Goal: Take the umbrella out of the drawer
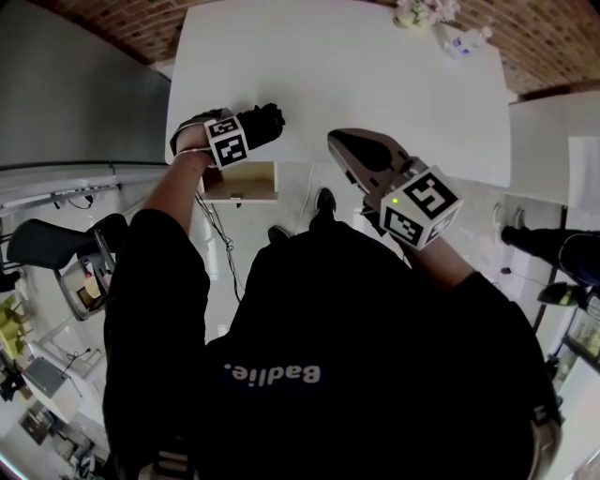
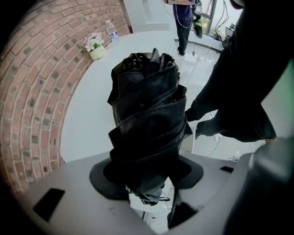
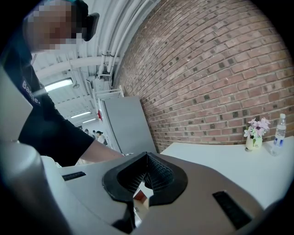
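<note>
A folded black umbrella (image 1: 265,123) hangs over the near left edge of the white table (image 1: 375,84), with my left gripper (image 1: 246,131) shut on it. In the left gripper view the umbrella (image 2: 147,110) stands up between the jaws of the left gripper (image 2: 146,165), its canopy bunched in folds. Just below the table edge, a wooden drawer (image 1: 240,182) stands pulled out. My right gripper (image 1: 354,150) hovers over the table's front edge to the right of the drawer, shut with nothing in it. The right gripper view shows its ribbed pads (image 3: 156,172) pressed together.
A small pot of flowers (image 1: 412,11) and a water bottle (image 1: 464,42) stand at the table's far edge by the brick wall. A grey cabinet (image 1: 75,94) is to the left. A black chair (image 1: 56,248) sits on the floor at the left. Another person's legs (image 2: 183,18) show beyond the table.
</note>
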Demonstrator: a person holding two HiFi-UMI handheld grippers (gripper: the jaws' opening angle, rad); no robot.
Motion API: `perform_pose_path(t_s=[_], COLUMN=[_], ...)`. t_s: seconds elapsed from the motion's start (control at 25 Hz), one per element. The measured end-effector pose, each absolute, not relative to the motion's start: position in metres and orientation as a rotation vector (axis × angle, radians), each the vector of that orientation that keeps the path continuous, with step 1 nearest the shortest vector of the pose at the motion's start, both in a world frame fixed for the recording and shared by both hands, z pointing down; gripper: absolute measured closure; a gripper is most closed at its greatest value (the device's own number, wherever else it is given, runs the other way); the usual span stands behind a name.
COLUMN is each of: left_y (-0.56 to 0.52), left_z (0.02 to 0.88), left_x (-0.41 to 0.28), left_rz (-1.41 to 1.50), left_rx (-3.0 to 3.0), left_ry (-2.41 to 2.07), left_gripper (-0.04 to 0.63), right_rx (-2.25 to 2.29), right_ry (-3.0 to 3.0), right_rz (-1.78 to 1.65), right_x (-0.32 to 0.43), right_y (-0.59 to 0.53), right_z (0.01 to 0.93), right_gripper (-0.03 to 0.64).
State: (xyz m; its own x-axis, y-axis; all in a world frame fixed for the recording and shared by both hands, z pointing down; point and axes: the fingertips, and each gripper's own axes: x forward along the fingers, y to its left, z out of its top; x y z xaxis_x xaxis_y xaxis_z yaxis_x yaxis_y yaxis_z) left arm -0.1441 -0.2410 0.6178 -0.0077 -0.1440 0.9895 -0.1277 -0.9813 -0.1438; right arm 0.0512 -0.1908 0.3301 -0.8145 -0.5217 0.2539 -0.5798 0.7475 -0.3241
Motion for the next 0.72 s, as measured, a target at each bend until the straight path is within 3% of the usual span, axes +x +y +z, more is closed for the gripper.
perform_pose_path(t_s=[0.72], left_y=[-0.237], left_z=[0.666], left_x=[-0.153], left_rz=[-2.286], left_rx=[-2.162], left_ry=[0.486], left_gripper=[0.367], right_rx=[0.936], right_ry=[-2.733], right_rz=[0.605], right_x=[0.077], right_y=[-0.185], right_z=[0.34], right_gripper=[0.588])
